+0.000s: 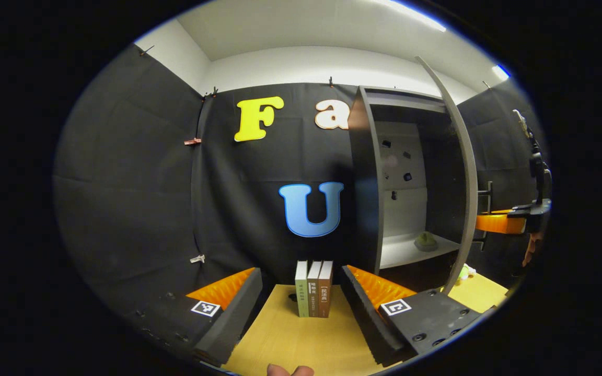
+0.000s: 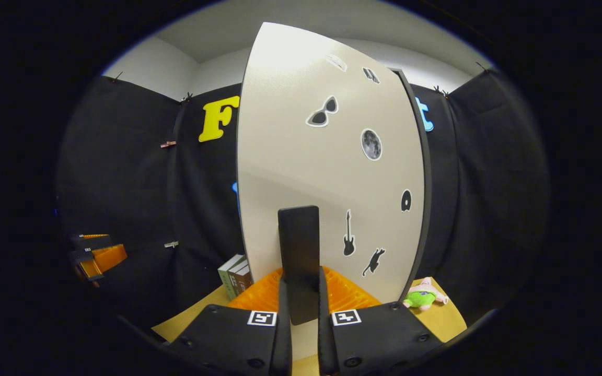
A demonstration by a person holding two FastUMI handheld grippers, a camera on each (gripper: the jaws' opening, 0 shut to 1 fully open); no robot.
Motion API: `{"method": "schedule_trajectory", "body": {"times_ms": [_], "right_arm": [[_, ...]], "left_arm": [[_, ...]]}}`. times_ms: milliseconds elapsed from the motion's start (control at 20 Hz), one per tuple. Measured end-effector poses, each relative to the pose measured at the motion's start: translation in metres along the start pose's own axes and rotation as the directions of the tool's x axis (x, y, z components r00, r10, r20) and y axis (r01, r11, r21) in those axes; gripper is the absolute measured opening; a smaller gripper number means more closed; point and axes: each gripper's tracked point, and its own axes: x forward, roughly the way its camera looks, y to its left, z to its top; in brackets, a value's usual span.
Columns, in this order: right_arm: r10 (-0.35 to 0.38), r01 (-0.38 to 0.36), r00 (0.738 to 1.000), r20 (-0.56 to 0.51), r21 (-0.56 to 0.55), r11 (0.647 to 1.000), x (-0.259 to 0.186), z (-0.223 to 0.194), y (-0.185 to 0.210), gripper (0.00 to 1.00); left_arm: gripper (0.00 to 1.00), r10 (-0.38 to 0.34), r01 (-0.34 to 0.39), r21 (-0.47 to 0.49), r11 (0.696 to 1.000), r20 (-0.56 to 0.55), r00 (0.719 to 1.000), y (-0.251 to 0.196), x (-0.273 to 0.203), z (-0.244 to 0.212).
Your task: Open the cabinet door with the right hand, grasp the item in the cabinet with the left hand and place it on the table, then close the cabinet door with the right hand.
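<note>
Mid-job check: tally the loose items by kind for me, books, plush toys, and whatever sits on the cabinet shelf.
Books, standing upright together on the table: 3
Plush toys, lying on the table beside the open cabinet door: 1
Small greenish item on the cabinet shelf, too small to identify: 1
Total: 5

3 books [image 1: 313,289] stand upright side by side on the wooden tabletop [image 1: 290,339] against the black cloth wall. A small pink-and-green plush toy [image 2: 424,295] lies on the tabletop farther right.
</note>
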Motion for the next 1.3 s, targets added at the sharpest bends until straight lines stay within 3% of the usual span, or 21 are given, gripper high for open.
{"method": "schedule_trajectory", "body": {"times_ms": [300,650,700,800,1300], "right_arm": [[-0.008,0.008,1.0,-0.012,0.019,1.0,-0.021,0.002,-0.025,0.23],[-0.108,0.108,0.994,0.005,-0.072,0.991,-0.038,0.009,-0.063,0.22],[-0.12,0.121,0.993,0.011,-0.081,0.989,-0.037,0.01,-0.068,0.17],[-0.137,0.138,0.99,0.013,-0.093,0.986,-0.035,0.011,-0.078,0.22],[-0.169,0.171,0.985,0.04,-0.057,0.984,-0.039,0.016,-0.092,0.16]], "left_arm": [[0.94,0.003,-0.003,0.0,1.0,0.019,1.0,-0.038,-0.013,0.014],[0.94,0.01,-0.01,-0.041,0.999,0.004,1.0,-0.085,-0.022,0.019],[0.95,0.012,-0.012,-0.045,0.999,0.002,1.0,-0.089,-0.023,0.021],[0.95,0.019,-0.019,-0.043,0.999,0.001,1.0,-0.099,-0.023,0.022],[0.95,-0.011,0.011,-0.056,0.998,-0.002,1.0,-0.161,-0.006,0.032]]}}
